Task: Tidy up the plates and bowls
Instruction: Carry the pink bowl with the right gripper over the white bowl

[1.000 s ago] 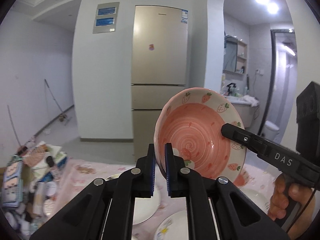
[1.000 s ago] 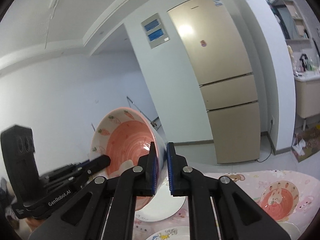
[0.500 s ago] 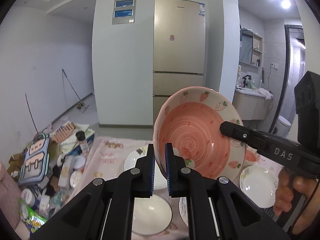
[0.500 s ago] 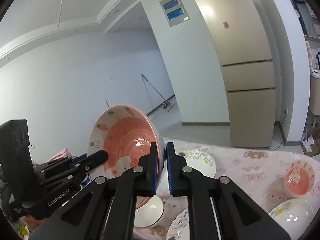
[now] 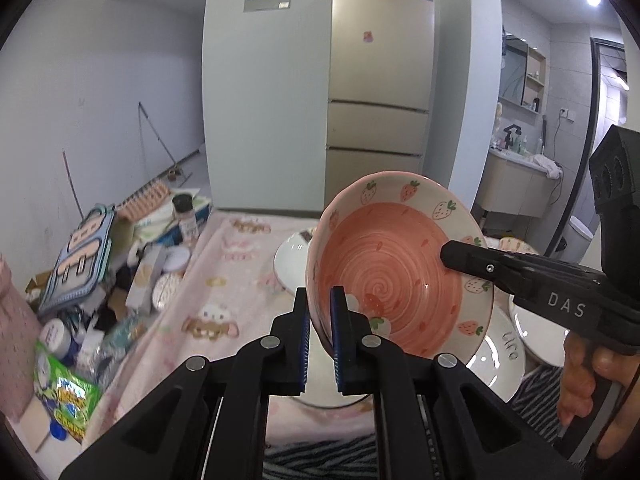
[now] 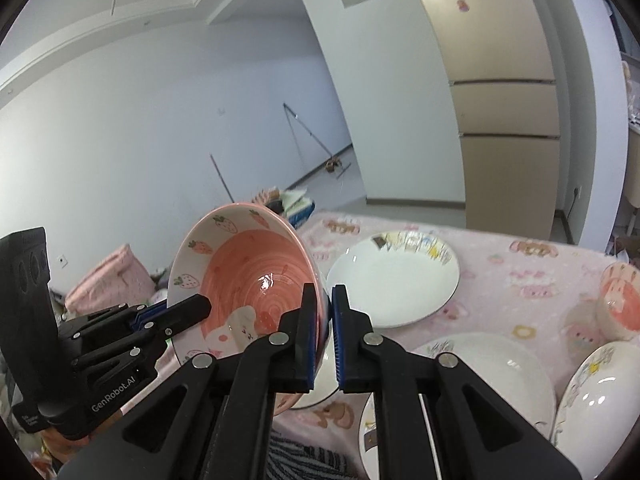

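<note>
Pink fleecy cloth [image 5: 224,280] beneath round glossy bowl [image 5: 400,280], 2 claws clamping.

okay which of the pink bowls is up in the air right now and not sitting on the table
The strawberry-rimmed pink bowl, gripped by both tongs, left and right. The smaller pink bowl sits on the tablecloth.

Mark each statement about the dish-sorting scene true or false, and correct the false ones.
1. Both grippers grip the strawberry bowl at its rim. True.
2. The bowl rests flat on the pink tablecloth. False: it is held tilted above it.
3. The left gripper is open and empty. False: it is shut on the bowl's rim.
4. The right gripper pinches the bowl's rim. True.
5. A white plate lies on the table beyond the bowl. True.
</note>
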`<control>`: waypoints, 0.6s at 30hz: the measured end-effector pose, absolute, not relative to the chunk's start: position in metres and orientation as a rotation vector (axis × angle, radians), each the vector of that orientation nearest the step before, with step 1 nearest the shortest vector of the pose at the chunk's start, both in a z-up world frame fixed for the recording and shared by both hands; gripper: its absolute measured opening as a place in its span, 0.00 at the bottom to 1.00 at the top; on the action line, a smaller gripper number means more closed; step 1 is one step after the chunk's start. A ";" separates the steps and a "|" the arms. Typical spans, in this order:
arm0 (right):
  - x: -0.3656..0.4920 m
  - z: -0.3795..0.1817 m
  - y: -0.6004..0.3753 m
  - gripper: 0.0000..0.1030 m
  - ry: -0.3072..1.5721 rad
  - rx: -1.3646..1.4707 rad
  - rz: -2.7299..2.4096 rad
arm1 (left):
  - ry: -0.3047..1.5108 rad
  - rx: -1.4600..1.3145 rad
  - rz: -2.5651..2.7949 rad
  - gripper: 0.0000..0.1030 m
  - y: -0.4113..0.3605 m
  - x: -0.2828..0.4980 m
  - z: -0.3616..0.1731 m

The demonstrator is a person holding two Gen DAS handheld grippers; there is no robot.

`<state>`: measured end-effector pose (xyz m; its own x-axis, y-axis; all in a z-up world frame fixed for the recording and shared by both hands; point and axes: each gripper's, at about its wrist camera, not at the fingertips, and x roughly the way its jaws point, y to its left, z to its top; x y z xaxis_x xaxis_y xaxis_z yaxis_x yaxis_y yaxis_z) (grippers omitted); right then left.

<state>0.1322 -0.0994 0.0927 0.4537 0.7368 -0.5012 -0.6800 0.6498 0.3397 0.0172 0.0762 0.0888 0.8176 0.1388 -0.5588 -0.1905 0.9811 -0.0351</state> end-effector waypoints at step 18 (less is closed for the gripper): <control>0.134 0.034 -0.070 0.07 0.753 0.012 0.896 | 0.660 -0.103 0.208 0.10 0.095 0.025 0.031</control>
